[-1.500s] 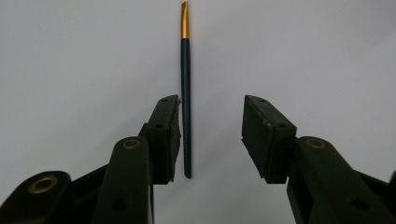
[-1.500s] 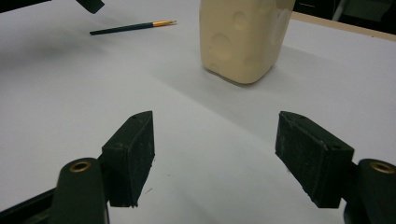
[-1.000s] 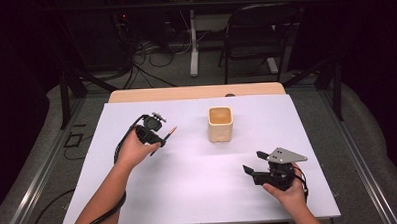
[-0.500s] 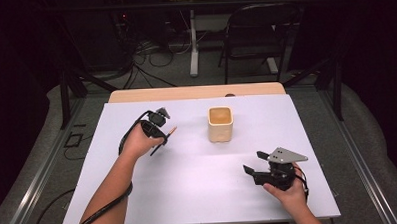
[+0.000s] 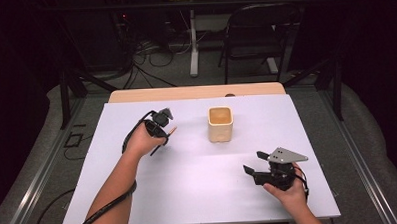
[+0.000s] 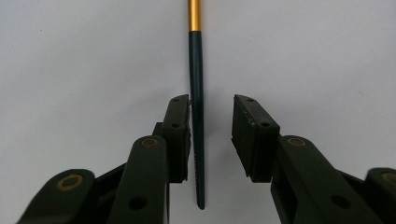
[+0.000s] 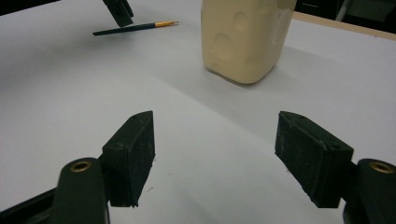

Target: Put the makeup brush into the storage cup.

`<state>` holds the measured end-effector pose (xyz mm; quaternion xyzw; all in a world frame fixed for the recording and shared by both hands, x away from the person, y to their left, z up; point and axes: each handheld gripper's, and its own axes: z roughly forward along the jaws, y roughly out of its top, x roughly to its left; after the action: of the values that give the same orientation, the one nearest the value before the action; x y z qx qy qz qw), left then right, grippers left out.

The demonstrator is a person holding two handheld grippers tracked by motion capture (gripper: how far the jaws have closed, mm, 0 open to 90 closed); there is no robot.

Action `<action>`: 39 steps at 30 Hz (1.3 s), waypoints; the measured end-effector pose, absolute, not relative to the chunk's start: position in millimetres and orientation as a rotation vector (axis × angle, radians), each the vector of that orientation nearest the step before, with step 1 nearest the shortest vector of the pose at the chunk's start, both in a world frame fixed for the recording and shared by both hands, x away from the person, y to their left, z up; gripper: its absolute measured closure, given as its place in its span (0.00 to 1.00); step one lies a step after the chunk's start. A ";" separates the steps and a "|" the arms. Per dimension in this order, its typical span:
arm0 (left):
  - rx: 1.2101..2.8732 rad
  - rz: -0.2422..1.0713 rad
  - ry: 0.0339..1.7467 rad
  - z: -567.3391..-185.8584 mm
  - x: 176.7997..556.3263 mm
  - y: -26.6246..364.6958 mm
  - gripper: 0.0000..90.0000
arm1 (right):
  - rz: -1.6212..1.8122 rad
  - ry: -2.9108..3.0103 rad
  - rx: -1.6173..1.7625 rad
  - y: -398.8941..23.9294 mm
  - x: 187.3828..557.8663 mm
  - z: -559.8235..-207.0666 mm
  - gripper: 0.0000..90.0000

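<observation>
A thin paintbrush [image 6: 196,70] with a dark teal handle and a gold ferrule lies flat on the white table [image 5: 199,182]. My left gripper [image 6: 211,100] points down over it, the handle running between the jaws. They have just been closing: one pad touches the handle, the other stands apart, so it is open. In the high view the left gripper [image 5: 158,127] hovers over the brush [image 5: 171,131] at the left. My right gripper [image 5: 252,161] rests open and empty at the front right. A cream cup [image 5: 220,123] stands upright mid-table.
From the right gripper view [image 7: 215,119] the cream cup [image 7: 243,37] stands ahead, the paintbrush [image 7: 135,28] lies beyond at the left. A wooden table edge [image 5: 196,92] lies behind the white sheet. A chair [image 5: 259,35] and cables sit on the floor behind.
My left hand has shifted a little away and to the right, settling over the paintbrush. The right gripper and the cup have stayed where they were.
</observation>
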<state>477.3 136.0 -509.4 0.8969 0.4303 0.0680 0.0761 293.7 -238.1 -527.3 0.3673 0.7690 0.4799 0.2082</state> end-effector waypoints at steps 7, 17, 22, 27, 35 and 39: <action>2.704 0.173 1.331 -514.8 478.7 143.4 0.79 | 1.338 2.141 1.022 -238.5 293.7 -527.1 0.32; 2.727 0.157 1.347 -519.7 480.0 143.6 0.83 | 1.339 2.142 1.019 -237.8 293.9 -527.3 0.32; 2.736 0.141 1.352 -522.0 482.2 143.0 0.84 | 1.340 2.143 1.020 -238.3 293.7 -527.0 0.32; 2.745 0.130 1.357 -523.6 483.6 141.4 0.87 | 1.340 2.140 1.017 -239.1 293.8 -527.0 0.32; 2.750 0.125 1.352 -524.1 483.6 139.4 0.92 | 1.343 2.140 1.017 -239.0 293.5 -526.5 0.32; 2.746 0.119 1.357 -523.8 483.7 140.0 0.93 | 1.345 2.137 1.017 -239.0 293.4 -526.4 0.32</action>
<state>483.7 140.0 -523.8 0.8952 0.4424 0.0388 0.0378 293.4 -239.0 -526.4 0.3655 0.7679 0.4831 0.2080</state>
